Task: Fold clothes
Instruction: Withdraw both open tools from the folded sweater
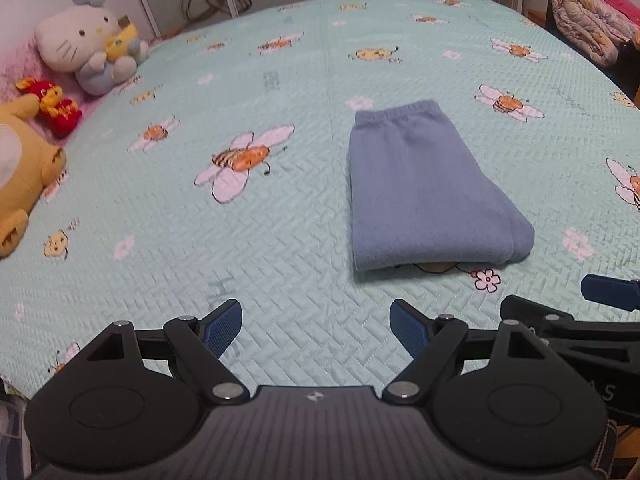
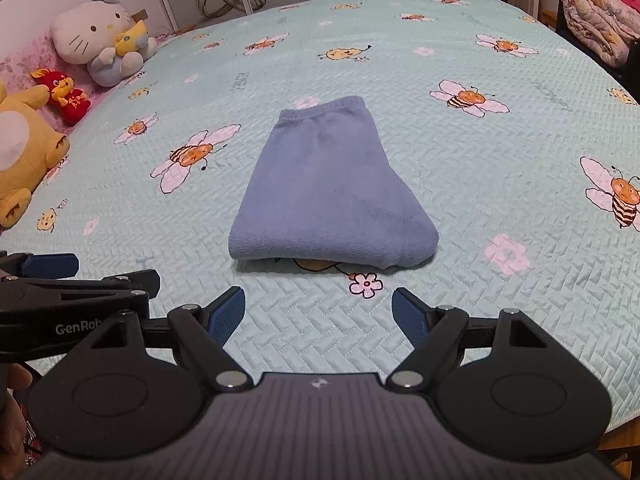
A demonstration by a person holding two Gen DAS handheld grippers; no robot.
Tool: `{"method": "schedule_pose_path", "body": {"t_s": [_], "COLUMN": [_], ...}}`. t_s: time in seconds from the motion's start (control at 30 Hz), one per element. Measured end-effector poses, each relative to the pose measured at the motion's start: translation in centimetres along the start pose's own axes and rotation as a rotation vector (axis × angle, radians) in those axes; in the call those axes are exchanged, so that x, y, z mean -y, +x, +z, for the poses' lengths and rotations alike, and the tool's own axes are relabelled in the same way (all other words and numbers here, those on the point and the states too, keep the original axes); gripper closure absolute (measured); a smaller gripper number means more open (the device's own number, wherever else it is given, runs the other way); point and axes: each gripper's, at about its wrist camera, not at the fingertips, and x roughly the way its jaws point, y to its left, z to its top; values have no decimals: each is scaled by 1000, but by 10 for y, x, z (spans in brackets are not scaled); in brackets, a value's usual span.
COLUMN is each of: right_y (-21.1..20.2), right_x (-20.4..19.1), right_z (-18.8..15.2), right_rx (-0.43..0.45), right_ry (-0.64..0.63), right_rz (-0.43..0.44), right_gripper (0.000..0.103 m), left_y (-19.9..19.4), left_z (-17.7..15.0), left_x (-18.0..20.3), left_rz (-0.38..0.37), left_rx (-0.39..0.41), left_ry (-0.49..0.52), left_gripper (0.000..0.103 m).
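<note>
White cat plush (image 1: pixel 86 40), red plush (image 1: pixel 56 104), yellow plush (image 1: pixel 24 168), rolled quilt (image 1: pixel 592 20), bee-print bedspread (image 1: pixel 280 220)

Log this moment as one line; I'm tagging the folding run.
garment: blue pants folded, flat on bee-print bedspread | left gripper: open, empty | right gripper: open, empty | contact: none

Bed (image 2: pixel 460 152) with mint bee-print quilt, folded blue garment (image 2: pixel 332 192) lying centre, plush toys (image 2: pixel 100 40) along edge
</note>
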Motion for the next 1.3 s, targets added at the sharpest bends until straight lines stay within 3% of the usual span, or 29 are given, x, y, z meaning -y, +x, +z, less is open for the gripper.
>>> {"method": "schedule_pose_path", "body": {"t_s": [0.3, 0.97, 1.3], "right_y": [6, 7, 22], "right_x": [3, 14, 49], "right_z": [-3, 2, -1], "right_rx": [-23, -2, 17], "right_ry": [16, 36, 91], "right_rz": [7, 6, 37], "right_gripper": [23, 23, 23], "left_y": [4, 5, 23], "left_z": [-1, 5, 11], "left_x": [2, 8, 43], "left_rz": [4, 2, -16], "left_rx": [-25, 12, 44], "left_ry": [-1, -2, 49], "left_gripper": [19, 19, 19]}}
